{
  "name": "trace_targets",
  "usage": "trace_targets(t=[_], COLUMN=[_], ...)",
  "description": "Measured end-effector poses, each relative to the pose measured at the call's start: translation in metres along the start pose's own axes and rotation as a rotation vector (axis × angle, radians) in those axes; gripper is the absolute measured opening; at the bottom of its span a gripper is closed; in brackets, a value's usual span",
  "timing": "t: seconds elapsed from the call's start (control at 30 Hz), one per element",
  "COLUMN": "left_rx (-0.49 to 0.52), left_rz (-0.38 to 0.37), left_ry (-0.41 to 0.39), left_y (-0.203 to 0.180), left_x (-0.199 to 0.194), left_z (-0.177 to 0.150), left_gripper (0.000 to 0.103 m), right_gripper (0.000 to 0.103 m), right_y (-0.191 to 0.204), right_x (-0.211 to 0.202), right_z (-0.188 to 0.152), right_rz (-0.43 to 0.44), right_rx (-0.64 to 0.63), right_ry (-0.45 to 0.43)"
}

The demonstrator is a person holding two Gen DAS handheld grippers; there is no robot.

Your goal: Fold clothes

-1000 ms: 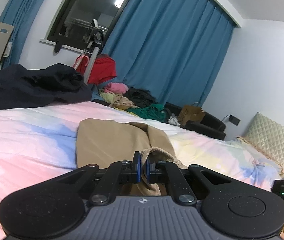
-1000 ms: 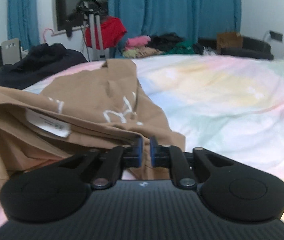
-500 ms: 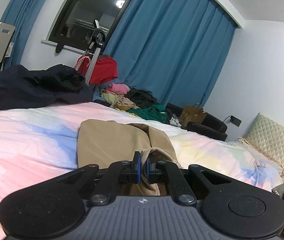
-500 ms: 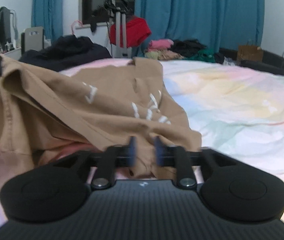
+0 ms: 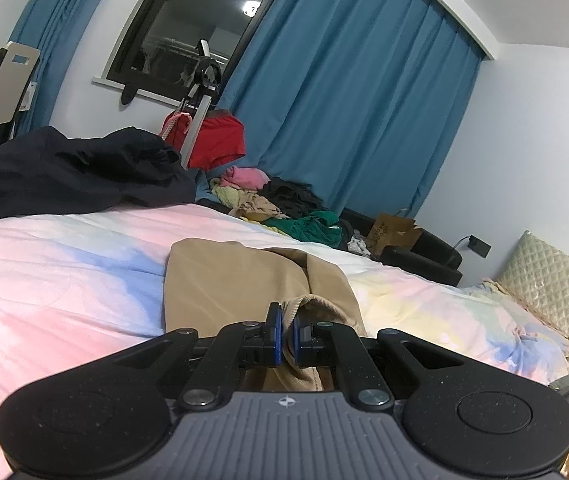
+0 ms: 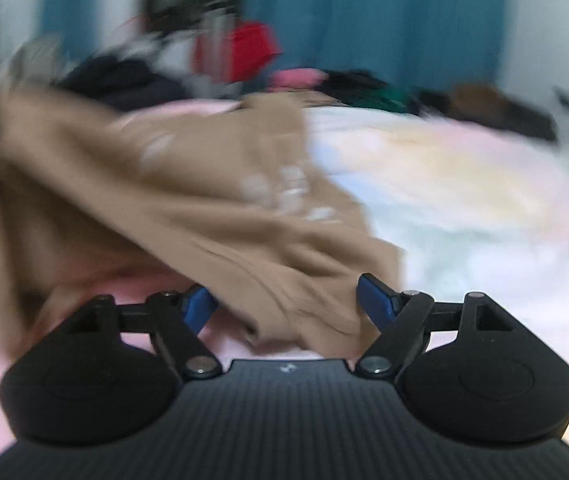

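Note:
A tan garment point(image 5: 236, 280) lies on the pastel bed cover point(image 5: 52, 280). My left gripper point(image 5: 286, 334) is shut on a rolled edge of the tan garment and holds it just above the bed. In the blurred right wrist view the same tan garment point(image 6: 188, 200), with white markings, lies in loose folds. My right gripper point(image 6: 286, 304) is open, its jaws wide apart, with a fold of the garment lying loose between them.
A dark garment heap point(image 5: 68, 168) lies at the bed's far left. A clothes pile point(image 5: 280, 208) and a red cloth on a stand point(image 5: 216, 144) are beyond the bed. A cardboard box point(image 5: 394, 230) and a quilted headboard point(image 5: 552, 284) are at right.
My right gripper has opened and let go of the tan garment, which has dropped between its jaws. The right view is now motion blurred. My left gripper keeps its hold.

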State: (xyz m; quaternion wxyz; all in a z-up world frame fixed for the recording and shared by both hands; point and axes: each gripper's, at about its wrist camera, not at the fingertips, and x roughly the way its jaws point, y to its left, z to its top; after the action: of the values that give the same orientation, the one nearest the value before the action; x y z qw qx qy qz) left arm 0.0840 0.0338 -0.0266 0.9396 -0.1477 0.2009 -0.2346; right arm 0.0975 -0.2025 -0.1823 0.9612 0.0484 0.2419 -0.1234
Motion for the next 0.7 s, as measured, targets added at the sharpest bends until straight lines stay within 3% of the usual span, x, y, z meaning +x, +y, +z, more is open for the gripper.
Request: trace_targets(t=[0.1, 0.17, 0.33, 0.4, 0.5, 0.63, 0.7], left_rx=[0.001, 0.005, 0.026, 0.043, 0.05, 0.037, 0.041], left_rz=[0.0, 0.002, 0.008, 0.02, 0.076, 0.189, 0.222], left_ry=[0.0, -0.001, 0.008, 0.028, 0.089, 0.178, 0.198], left_y=[-0.001, -0.002, -0.006, -0.008, -0.006, 0.005, 0.01], left_x=[-0.001, -0.002, -0.003, -0.001, 0.008, 0.018, 0.017], left_z=[0.0, 0.0, -0.003, -0.005, -0.008, -0.012, -0.011], left_gripper=[0.006, 0.006, 0.006, 0.006, 0.009, 0.029, 0.052], right_gripper=[0.075, 0.068, 0.033, 0.016, 0.014, 0.013, 0.013], right_y=[-0.024, -0.026, -0.013, -0.013, -0.011, -0.015, -0.015], right_x=[-0.008, -0.003, 0.019, 0.01, -0.01, -0.034, -0.039], right_z=[0.007, 0.007, 0.005, 0.008, 0.018, 0.031, 0.034], right_rz=[0.021, 0.054, 0.027, 0.027, 0.026, 0.081, 0.092], right_rx=[0.169, 0.198, 0.095, 0.097, 0.077, 0.091, 0.069], right_ry=[-0.068, -0.043, 0.077, 0.03, -0.105, -0.215, -0.244])
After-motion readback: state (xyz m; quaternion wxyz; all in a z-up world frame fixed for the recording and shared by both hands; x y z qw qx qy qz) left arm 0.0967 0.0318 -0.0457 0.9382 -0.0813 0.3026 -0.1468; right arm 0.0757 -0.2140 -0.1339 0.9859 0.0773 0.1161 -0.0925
